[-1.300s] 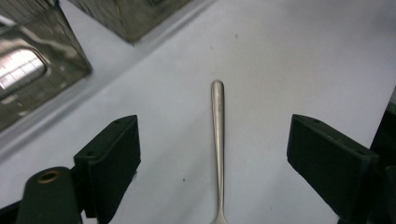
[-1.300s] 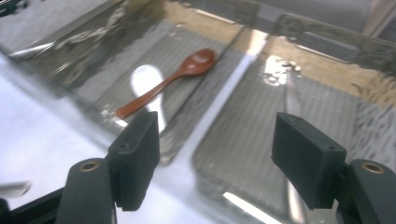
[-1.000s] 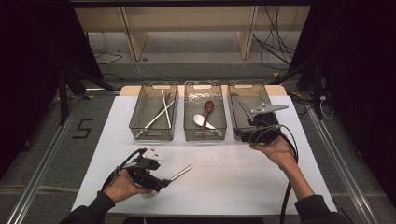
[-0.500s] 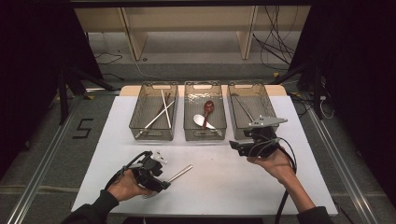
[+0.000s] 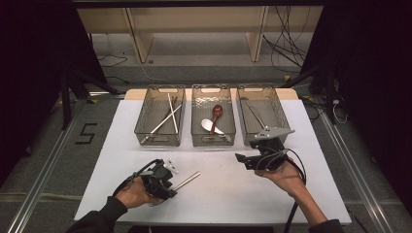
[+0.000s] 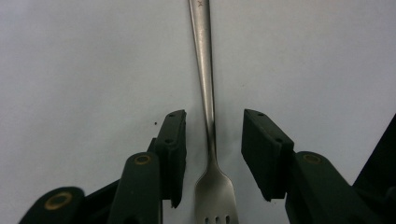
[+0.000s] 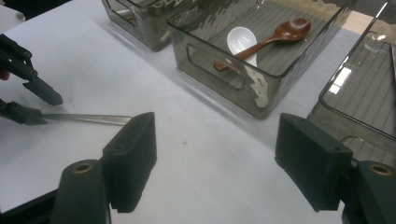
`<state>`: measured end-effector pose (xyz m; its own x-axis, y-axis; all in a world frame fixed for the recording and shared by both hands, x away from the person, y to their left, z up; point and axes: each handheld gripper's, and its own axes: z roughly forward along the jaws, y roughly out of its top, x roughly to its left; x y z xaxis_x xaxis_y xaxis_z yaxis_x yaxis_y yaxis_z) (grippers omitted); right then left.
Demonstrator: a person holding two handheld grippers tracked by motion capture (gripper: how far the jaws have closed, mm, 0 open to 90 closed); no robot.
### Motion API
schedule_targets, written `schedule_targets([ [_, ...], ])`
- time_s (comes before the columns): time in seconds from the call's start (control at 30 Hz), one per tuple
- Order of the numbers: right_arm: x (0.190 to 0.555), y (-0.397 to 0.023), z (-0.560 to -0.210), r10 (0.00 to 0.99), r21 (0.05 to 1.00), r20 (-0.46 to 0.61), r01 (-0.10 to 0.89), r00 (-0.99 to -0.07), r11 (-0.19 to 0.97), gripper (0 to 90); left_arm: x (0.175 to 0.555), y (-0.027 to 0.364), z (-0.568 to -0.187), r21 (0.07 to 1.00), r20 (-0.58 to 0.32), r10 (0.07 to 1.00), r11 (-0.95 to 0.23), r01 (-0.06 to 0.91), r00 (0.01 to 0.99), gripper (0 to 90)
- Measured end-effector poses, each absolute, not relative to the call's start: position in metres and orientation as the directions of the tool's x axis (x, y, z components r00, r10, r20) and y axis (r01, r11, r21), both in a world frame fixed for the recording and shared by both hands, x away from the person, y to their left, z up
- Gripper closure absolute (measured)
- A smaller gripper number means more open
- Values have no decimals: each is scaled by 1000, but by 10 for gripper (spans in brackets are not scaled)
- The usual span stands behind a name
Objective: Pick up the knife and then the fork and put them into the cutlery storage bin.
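Steel fork [image 6: 211, 140] flat on table | left gripper [image 6: 212, 154] closing around it, untouched | right gripper [image 7: 215, 158] released

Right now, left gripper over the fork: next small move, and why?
Probably finish closing the left gripper on the fork. Its jaws have just been closing and now straddle the fork's neck on the white table, with a gap showing on each side, so the pads do not grip it yet. Lift after that.
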<state>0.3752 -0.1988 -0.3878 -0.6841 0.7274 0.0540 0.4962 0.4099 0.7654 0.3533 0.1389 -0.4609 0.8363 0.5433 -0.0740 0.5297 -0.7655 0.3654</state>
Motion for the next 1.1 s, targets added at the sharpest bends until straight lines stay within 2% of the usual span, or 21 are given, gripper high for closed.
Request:
schedule_targets([
  [0.5,375,-199,-388,723,764,56,495,-689,413,301,355,129,-464,318,-33,517,-806,500,855,780],
  [0.83,375,-199,-387,724,765,51,493,-688,414,302,354,125,-464,303,-20,470,-838,453,883,838],
  [1.1,375,-199,-387,727,767,48,491,-685,413,304,353,122,-463,292,-3,450,-854,432,893,842],
])
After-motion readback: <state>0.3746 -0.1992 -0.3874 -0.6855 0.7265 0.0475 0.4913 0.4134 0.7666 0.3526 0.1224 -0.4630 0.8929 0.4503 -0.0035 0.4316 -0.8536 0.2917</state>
